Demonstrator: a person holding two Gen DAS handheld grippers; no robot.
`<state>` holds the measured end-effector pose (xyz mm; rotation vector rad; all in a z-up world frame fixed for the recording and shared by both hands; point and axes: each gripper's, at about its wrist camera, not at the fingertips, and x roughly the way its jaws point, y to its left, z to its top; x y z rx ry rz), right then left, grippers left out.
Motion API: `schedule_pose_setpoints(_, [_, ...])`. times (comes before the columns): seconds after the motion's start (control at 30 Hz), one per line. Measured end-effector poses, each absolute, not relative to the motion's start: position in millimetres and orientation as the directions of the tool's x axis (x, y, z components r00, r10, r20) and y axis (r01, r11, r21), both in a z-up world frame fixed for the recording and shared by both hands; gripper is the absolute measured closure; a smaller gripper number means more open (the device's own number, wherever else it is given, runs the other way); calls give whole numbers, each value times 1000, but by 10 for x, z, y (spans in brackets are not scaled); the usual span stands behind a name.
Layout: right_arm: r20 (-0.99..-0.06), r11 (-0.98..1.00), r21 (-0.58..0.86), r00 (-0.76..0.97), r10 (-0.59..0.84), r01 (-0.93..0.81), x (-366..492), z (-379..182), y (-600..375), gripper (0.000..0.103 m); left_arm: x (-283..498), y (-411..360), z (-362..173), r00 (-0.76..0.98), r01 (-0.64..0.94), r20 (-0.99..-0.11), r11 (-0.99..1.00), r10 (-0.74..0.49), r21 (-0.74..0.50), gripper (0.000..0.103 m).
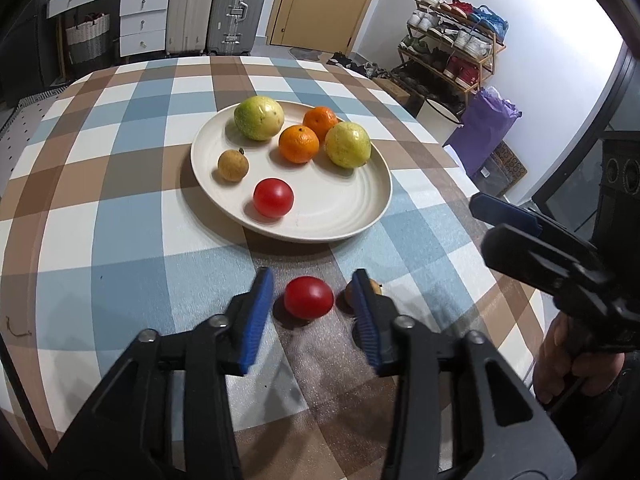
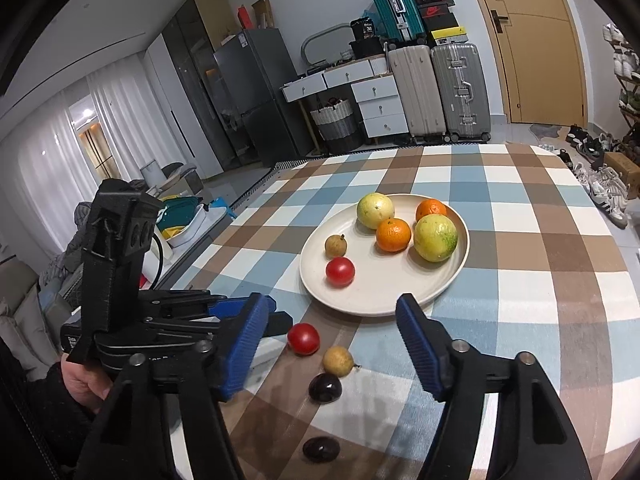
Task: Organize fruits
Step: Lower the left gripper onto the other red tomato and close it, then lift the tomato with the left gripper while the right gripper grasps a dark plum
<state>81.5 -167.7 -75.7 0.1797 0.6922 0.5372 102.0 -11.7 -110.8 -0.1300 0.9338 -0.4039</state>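
Left tongs (image 1: 314, 296) apart, straddling a loose red tomato (image 1: 308, 297) on the worktop (image 1: 120, 240), not clamped. Right tongs (image 2: 332, 344) apart, empty. Plate (image 1: 340, 216) further off already holds six fruits. Looks over halfway. Right view alone shows a tan fruit (image 2: 338, 361) and two dark fruits (image 2: 325, 387) nearer.

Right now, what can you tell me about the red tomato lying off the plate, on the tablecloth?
The loose tomato is small, round, smooth and glossy red, seemingly whole. It rests on the checked tablecloth, on the near side of the cream plate and apart from it. The left gripper brackets it with open jaws, neither blue pad touching. A small brown fruit lies beside it, with a gap between them in the right wrist view.
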Motion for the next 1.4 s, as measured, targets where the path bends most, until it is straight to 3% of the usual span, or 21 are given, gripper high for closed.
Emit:
schedule_pose_setpoints(1.0, [-561, 852, 355, 642, 523, -383, 706, -842, -1866, 27, 1140, -339, -1376, 470, 295, -805, 924, -362, -243, 62])
schedule_pose_setpoints(1.13, [-561, 852, 361, 641, 524, -380, 709, -856, -1879, 27, 1155, -345, -1420, 463, 303, -810, 923, -360, -237, 76])
schedule_pose_setpoints(1.4, [-562, 853, 365, 642, 521, -373, 697, -871, -1905, 27, 1128, -327, -1426, 476, 305, -802, 923, -361, -235, 76])
